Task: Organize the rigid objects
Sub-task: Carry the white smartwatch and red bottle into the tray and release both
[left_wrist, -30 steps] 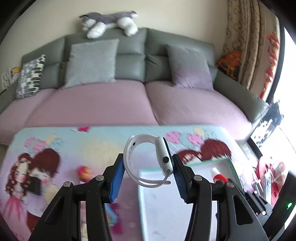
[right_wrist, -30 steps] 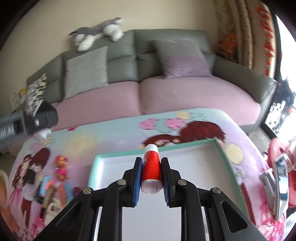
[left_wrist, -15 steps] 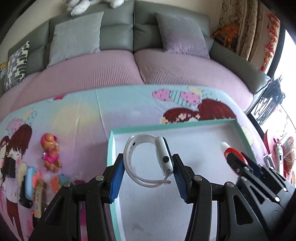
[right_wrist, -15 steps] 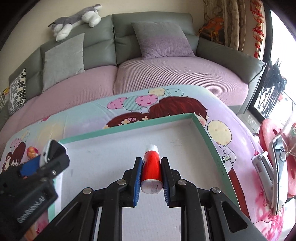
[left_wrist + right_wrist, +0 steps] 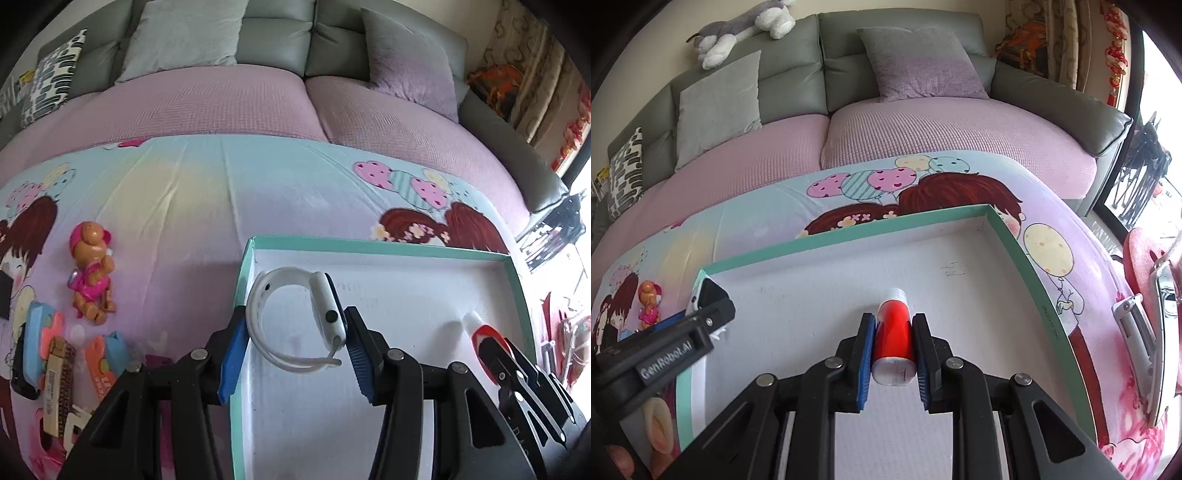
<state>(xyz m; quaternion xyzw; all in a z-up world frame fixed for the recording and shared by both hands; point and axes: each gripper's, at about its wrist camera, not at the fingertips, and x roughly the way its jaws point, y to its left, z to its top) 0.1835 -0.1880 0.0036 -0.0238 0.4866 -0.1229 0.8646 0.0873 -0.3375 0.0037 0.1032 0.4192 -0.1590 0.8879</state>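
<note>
Each camera sits just behind its own gripper, looking forward and steeply down along the fingers, close above the green-rimmed tray (image 5: 376,246) (image 5: 849,236) on the cartoon cloth (image 5: 184,192) (image 5: 1067,206). Both face the sofa (image 5: 273,33) (image 5: 798,48) beyond. The left view takes in the tray's left end, the right view its right corner; each catches the other gripper at its edge.

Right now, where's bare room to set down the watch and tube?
The box floor is bare between the left gripper, holding the white watch, and the right gripper, holding the red tube. Crowded: cloth left of the box, around the dog toy.
</note>
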